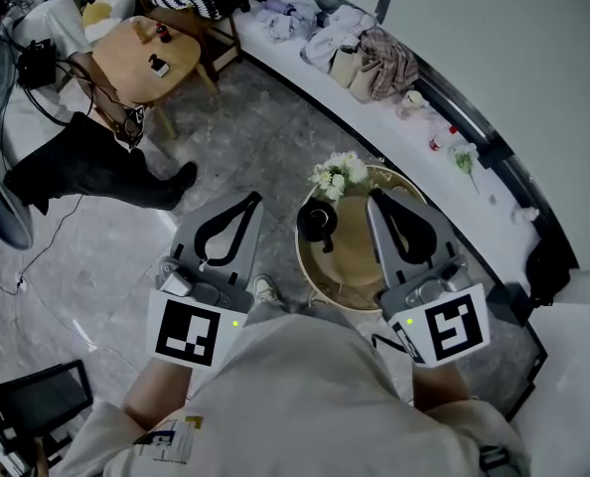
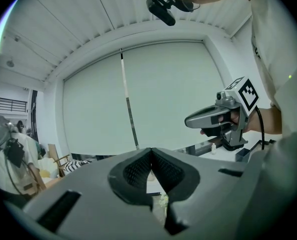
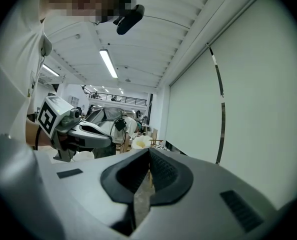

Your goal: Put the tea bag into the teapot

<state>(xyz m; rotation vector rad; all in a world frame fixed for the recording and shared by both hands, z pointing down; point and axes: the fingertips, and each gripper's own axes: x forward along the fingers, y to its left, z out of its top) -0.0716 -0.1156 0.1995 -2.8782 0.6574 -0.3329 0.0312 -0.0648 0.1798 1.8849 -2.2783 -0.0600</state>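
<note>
A black teapot stands on a small round wooden table, next to a bunch of white flowers. No tea bag shows in any view. My left gripper is held over the floor to the left of the table, its jaws closed tip to tip with nothing between them. My right gripper hangs above the table just right of the teapot, also shut and empty. Each gripper shows in the other's view: the right gripper and the left gripper.
A long white ledge along the window carries clothes, bags and small items. A person in dark trousers stands at the left near a wooden chair. A dark screen lies at the lower left, with cables on the floor.
</note>
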